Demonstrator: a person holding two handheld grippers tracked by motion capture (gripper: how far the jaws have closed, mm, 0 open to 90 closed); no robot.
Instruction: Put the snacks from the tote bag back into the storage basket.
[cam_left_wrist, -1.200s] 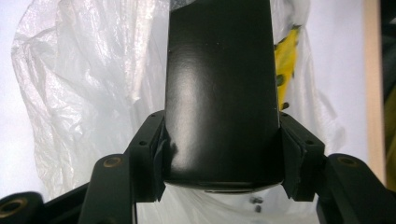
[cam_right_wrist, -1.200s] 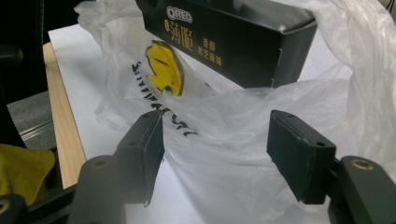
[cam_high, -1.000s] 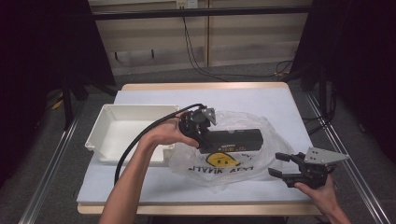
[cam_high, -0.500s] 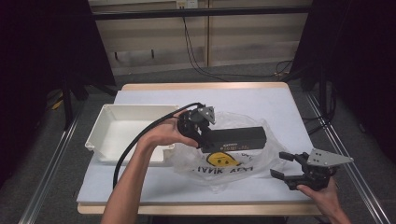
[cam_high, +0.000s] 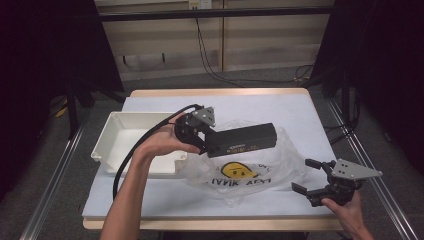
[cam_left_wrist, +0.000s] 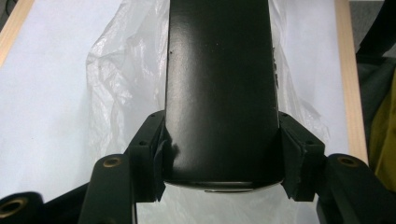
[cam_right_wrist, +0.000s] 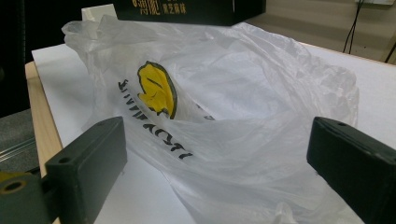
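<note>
Currently the left gripper (cam_high: 202, 142) is clamped on one short end of the long black box (cam_high: 241, 140); in the left gripper view both pads press the box's flanks (cam_left_wrist: 219, 88), and the box runs straight away from the jaws. Seen from the high view, the box is held clear above the clear plastic bag (cam_high: 250, 167), its long axis roughly level and pointing from the left hand toward the table's right side, free end slightly farther from the person.

The right gripper (cam_high: 312, 180) sits at the near right corner of the table, jaws having just been opening, now standing wide with nothing between them. In the right gripper view the bag (cam_right_wrist: 224, 116) lies directly ahead of those jaws, crumpled, yellow smiley print facing up, with the box (cam_right_wrist: 177, 10) above and beyond it.

The white tray (cam_high: 135, 142) lies just left of the left hand, on the side away from the box's free end.

Judgement: the box's free end points toward the right gripper's side, and the right gripper is the nearer one to the bag. Which edge of the bag is its mouth cannot be told.
</note>
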